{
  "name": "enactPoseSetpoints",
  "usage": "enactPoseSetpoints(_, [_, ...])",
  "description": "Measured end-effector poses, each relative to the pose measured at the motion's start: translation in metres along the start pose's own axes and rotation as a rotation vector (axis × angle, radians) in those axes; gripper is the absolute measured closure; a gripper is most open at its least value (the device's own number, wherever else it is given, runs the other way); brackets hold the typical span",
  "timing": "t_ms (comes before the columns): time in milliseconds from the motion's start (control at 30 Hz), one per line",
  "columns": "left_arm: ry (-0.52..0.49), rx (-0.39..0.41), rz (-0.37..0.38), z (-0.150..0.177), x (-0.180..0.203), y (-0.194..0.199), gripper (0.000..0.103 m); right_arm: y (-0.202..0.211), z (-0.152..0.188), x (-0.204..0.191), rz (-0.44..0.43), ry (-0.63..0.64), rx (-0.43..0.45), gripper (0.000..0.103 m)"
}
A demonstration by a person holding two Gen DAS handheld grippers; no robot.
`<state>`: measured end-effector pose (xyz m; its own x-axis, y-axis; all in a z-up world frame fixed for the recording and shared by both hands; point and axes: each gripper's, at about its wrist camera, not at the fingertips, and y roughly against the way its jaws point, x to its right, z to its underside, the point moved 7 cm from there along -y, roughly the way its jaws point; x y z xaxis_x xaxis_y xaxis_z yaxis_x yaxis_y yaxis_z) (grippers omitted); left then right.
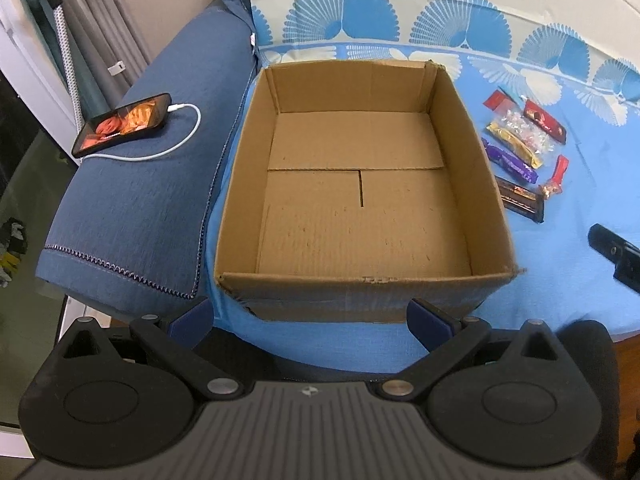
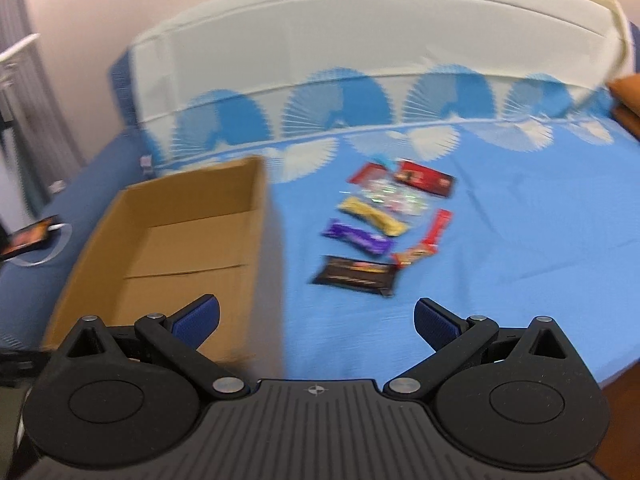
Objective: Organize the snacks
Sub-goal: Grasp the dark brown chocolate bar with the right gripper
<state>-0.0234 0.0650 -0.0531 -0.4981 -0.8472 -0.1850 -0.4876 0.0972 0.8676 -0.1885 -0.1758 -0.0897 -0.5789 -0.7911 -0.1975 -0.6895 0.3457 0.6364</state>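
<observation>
An empty open cardboard box (image 1: pixel 476 184) sits on the blue bedsheet; it also shows at the left of the right wrist view (image 2: pixel 256 216). Several snacks lie in a row right of it: a black bar (image 2: pixel 354 276), a purple bar (image 2: pixel 356 236), a yellow bar (image 2: pixel 372 216), a clear candy bag (image 2: pixel 394 198), a red pack (image 2: pixel 426 178) and a thin red stick (image 2: pixel 434 232). They also show in the left wrist view (image 1: pixel 520 148). My left gripper (image 1: pixel 310 320) is open and empty before the box's near wall. My right gripper (image 2: pixel 316 322) is open and empty, just short of the black bar.
A phone (image 1: pixel 120 124) on a white charging cable lies on the blue sofa arm (image 1: pixel 132 208) left of the box. The sheet (image 2: pixel 520 240) has a white fan-patterned border at the back. The right gripper's tip shows at the right edge of the left wrist view (image 1: pixel 612 248).
</observation>
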Motion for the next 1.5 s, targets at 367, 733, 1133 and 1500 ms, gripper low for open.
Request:
enactPoseSetpoints(367, [-0.002, -0.039, -0.047, -0.038, 0.017, -0.022, 0.000, -0.123, 0.007, 0.049, -0.034, 0.192, -0.103, 0.000])
enactPoseSetpoints(733, [-0.024, -0.070, -0.069, -0.061, 0.030, -0.046, 0.000, -0.253, 0.000, 0.016, -0.127, 0.513, -0.274, 0.000])
enactPoseSetpoints(1133, [-0.090, -0.011, -0.019, -0.097, 0.082, -0.048, 0.000, -0.252, 0.009, 0.023, -0.169, 0.444, -0.237, 0.049])
enactPoseSetpoints(1500, [-0.171, 0.005, 0.169, -0.140, 0.199, -0.060, 0.000, -0.213, 0.009, 0.142, 0.149, 0.024, -0.276, 0.054])
